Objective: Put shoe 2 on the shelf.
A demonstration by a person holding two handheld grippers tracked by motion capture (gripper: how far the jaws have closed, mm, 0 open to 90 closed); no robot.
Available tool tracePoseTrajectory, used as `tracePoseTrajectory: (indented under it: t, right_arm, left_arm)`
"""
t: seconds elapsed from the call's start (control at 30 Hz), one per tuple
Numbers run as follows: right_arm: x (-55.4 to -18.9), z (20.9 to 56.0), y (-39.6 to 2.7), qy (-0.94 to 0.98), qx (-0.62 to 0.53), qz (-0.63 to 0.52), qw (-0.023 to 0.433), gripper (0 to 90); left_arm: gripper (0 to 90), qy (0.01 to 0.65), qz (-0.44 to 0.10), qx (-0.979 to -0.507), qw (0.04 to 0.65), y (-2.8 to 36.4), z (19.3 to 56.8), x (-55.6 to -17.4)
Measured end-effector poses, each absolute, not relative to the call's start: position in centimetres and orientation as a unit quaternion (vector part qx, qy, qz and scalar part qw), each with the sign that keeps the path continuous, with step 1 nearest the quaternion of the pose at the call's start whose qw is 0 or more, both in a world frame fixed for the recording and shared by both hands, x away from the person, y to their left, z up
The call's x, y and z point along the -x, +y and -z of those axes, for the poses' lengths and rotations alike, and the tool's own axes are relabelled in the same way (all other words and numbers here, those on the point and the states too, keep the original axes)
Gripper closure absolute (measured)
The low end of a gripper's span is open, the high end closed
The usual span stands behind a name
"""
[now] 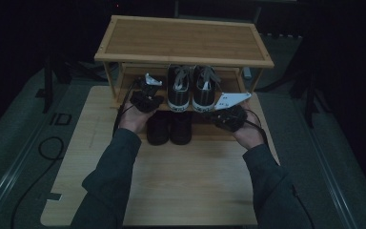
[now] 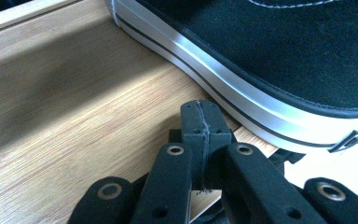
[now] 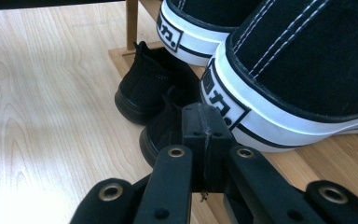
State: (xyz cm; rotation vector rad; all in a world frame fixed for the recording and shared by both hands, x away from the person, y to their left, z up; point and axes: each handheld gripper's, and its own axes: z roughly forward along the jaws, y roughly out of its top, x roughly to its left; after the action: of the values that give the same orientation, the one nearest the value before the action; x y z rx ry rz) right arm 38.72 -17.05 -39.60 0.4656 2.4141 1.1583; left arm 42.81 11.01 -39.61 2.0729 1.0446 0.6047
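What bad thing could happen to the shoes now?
1. Both tongs, left and right, are shut beside the black-and-white sneakers, so pushing forward could probably shove a sneaker crooked on the shelf.
2. The black shoes sit just below the right tongs and might get bumped.

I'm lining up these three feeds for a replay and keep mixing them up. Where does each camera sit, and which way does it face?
High view: above the person's side, facing forward and down at the wooden shoe rack; both forearms show.
Left gripper view: on the left gripper, jaws shut, beside a black canvas sneaker's white sole.
Right gripper view: on the right gripper, jaws shut, facing the sneakers' heels and two plain black shoes.
Shared: the sneakers.
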Motion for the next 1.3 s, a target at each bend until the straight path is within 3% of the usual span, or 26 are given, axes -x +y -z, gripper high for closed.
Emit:
tracePoseTrajectory:
  t: [1.3]
  right_arm:
    - [-39.3, 40.9, -16.0, 0.874, -0.173, -0.401, 0.214, 90.0]
  left_arm:
    - [90.0, 0.396, -0.245, -0.809, 0.358, 10.0, 39.6, -42.7]
